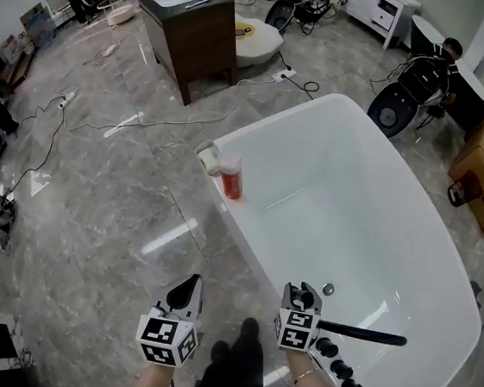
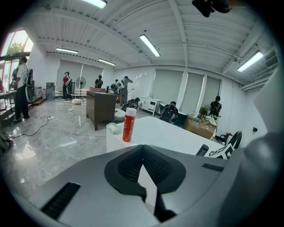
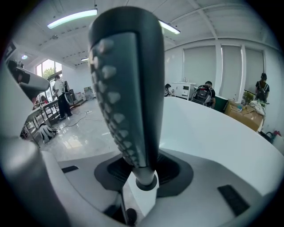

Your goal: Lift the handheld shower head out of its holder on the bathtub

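Right gripper view: right hand-held gripper (image 3: 143, 174), tilted down, clamps the shower head (image 3: 128, 88).

The room is bright and evenly lit by long ceiling lamps (image 2: 150, 45), with some daylight from a window (image 2: 12, 44) at the far left. The polished floor (image 1: 119, 209) throws back pale streaks of glare. The glossy bathtub (image 1: 440, 280) carries soft highlights and only faint shadows. Both gripper views bend straight lines strongly and darken to black at the corners. The shower head (image 3: 128, 88), close to the lens, looks slightly soft.
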`<state>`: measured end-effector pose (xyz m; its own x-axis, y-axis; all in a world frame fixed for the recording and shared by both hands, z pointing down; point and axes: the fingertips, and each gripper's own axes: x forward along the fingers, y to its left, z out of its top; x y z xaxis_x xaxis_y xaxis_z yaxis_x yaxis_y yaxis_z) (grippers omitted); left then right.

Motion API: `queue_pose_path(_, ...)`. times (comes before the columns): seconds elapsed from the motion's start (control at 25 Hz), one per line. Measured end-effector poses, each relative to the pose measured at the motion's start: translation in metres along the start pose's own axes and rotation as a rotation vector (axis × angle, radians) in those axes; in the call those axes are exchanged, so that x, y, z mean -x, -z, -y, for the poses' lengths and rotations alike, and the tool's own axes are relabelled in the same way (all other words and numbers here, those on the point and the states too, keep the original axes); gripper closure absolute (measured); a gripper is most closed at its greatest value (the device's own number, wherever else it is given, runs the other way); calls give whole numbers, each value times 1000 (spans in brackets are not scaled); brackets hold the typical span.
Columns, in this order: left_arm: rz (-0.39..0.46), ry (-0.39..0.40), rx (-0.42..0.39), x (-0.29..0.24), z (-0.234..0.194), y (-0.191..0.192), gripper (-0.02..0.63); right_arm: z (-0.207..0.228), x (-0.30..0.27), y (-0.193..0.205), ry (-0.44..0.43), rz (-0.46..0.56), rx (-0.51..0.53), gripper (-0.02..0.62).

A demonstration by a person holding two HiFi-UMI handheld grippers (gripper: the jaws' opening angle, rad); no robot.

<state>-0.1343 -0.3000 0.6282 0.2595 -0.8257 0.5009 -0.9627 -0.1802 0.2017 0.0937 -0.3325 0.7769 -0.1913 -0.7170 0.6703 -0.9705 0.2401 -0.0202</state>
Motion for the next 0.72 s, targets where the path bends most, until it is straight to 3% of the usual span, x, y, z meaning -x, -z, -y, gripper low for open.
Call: queue_pose_path(0.72, 24, 6, -3, 15, -6, -13, 589, -9, 12, -5, -2, -11, 8, 468)
